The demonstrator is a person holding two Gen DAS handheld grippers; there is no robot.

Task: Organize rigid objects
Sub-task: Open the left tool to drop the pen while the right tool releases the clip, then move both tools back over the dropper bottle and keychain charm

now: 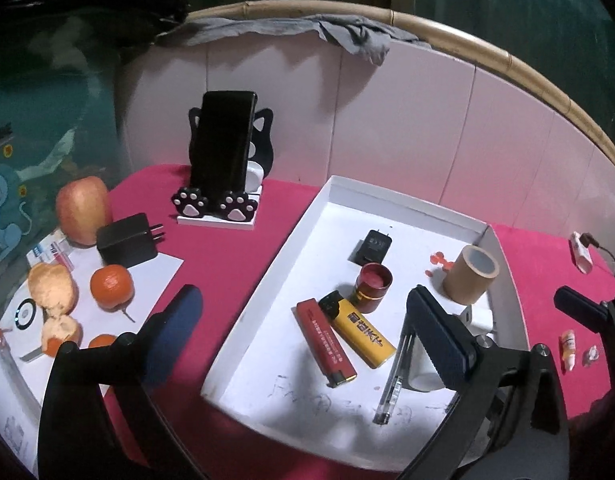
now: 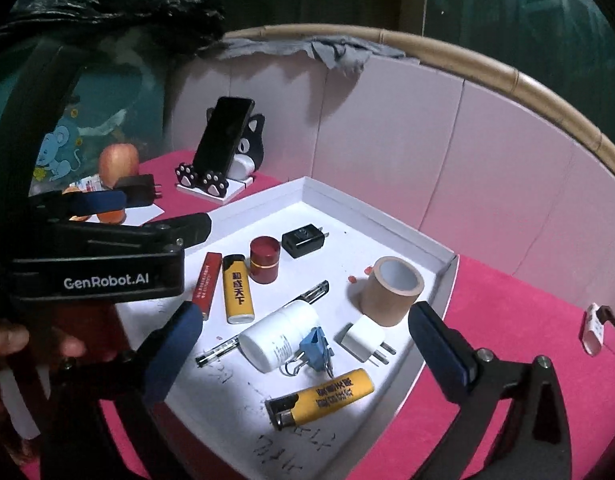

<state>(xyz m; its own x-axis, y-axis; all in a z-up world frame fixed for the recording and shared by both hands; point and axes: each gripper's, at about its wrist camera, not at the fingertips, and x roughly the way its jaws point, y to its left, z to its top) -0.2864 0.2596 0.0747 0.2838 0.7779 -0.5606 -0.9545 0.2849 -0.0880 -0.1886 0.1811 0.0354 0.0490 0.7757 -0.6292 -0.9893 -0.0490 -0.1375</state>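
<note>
Both the left gripper [image 1: 303, 320] and right gripper [image 2: 303, 340] hover wide and empty above the white tray [image 2: 427, 248], seemingly ready to sort its clutter.

We are holding our left gripper [image 1: 307, 336] with its jaws spread wide, and our right gripper [image 2: 307, 344] is gaping too, both fingers apart and gripping nothing.
</note>
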